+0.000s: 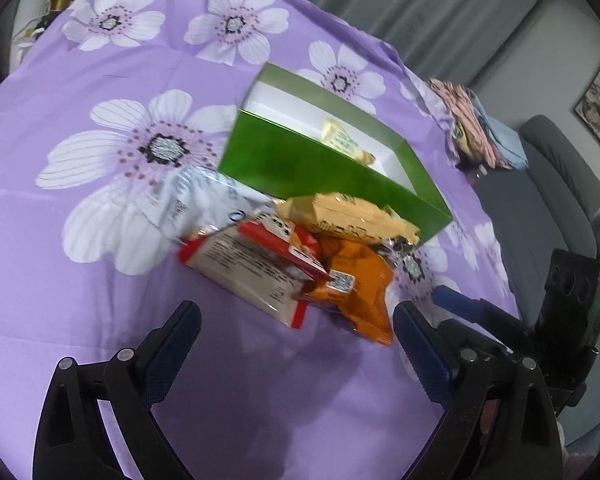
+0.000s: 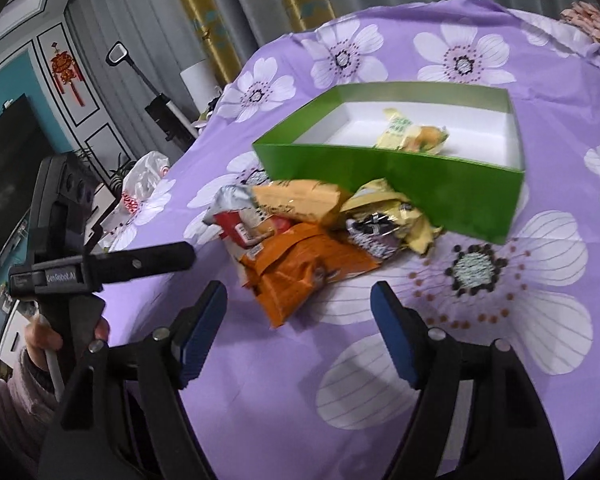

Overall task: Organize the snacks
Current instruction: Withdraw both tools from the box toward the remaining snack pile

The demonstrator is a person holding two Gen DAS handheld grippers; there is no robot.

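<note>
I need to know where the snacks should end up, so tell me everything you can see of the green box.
The green box is an open, lidless rectangular tray, apparently glossy cardboard: bright green outer walls, paler green inner walls, white floor. It sits upright and flat on the purple flowered cloth, beyond the pile of snacks. Inside lies one yellow snack packet; the rest of the floor looks bare. A yellow wrapper from the pile rests against its near wall. Neither tool touches it.

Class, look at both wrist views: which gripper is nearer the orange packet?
Right, narrowly. The right gripper hangs open just short of the orange packet. The left gripper, also open, faces its corner from the other side.
</note>
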